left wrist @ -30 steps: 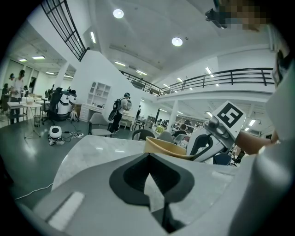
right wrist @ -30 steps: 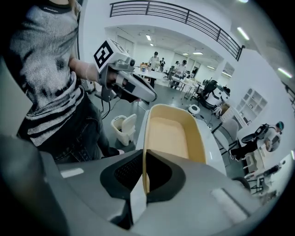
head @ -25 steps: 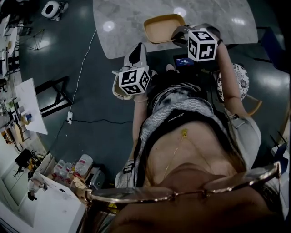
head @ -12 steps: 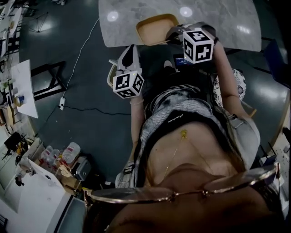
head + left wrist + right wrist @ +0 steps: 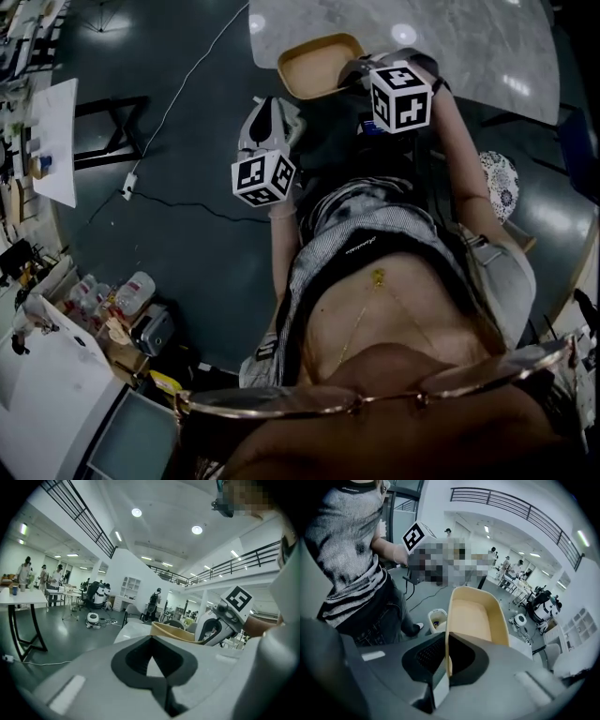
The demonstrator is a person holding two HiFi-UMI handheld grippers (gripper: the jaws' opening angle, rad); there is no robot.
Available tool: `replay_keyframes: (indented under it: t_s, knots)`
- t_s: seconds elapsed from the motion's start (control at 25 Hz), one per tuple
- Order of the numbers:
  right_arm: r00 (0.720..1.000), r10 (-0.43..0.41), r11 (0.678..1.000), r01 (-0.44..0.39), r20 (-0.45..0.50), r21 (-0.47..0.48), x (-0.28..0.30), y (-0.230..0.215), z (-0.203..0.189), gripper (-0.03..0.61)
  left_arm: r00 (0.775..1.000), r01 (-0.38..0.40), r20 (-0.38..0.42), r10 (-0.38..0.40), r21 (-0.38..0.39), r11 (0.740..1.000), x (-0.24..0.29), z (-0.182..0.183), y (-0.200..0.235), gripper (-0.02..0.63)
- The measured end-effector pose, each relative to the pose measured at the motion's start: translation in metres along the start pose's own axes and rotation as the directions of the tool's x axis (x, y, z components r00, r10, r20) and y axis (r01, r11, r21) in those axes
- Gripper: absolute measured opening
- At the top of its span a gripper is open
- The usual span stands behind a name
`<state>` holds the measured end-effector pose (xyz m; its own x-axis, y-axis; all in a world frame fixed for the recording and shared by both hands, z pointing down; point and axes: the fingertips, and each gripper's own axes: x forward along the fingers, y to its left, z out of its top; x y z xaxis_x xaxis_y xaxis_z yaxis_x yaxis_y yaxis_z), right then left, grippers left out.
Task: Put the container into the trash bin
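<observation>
Right tool (image 5: 446,662): jaws closed on one side wall of the tan container (image 5: 474,616), the thin rim running straight up between the dark pads. Container is open, shallow and empty inside, with its hollow turned toward the tool's camera.

Head view: the container shows at the upper centre of the frame, over the near edge of the marble surface (image 5: 459,37). It is carried by the tool; whether it touches the top I cannot tell.

Trash bin (image 5: 436,619): small, white, standing on the dark floor. In the right gripper view it lies at the lower left of the container, just beside the person's shoe (image 5: 419,626). Something lies inside it — too small to identify.

Left tool (image 5: 151,651): jaws brought together at the tips, nothing gripped — only a small gap shows between the pads behind the tips. In the head view it sits left of centre, lower than the right tool, over bare floor. Its own camera sees the container's rim past its tips.

White cable (image 5: 169,112) trails across the floor at the upper left.
</observation>
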<state>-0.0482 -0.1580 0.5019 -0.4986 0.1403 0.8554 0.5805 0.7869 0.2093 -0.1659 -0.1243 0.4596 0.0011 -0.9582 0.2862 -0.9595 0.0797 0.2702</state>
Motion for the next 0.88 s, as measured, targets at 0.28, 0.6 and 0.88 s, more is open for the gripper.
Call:
replay_keyframes:
  t_s: [0.28,0.6,0.88]
  knots:
    - [0.999,0.044,0.997,-0.042,0.032,-0.072,0.047,0.015,0.090,0.034,0.996,-0.090,0.013,0.090,-0.002,0.996,-0.075,0.000,0.077,0.000]
    - [0.992,0.112,0.982,-0.102,0.054,-0.161,0.102,0.040,0.174,0.034,0.983,-0.179,0.029,0.180,-0.027,0.983,-0.147,-0.014,0.153,0.000]
    - [0.986,0.161,0.967,-0.149,0.041,-0.207,0.124,0.052,0.211,0.034,0.979,-0.200,0.034,0.202,-0.042,0.979,-0.175,-0.016,0.176,0.000]
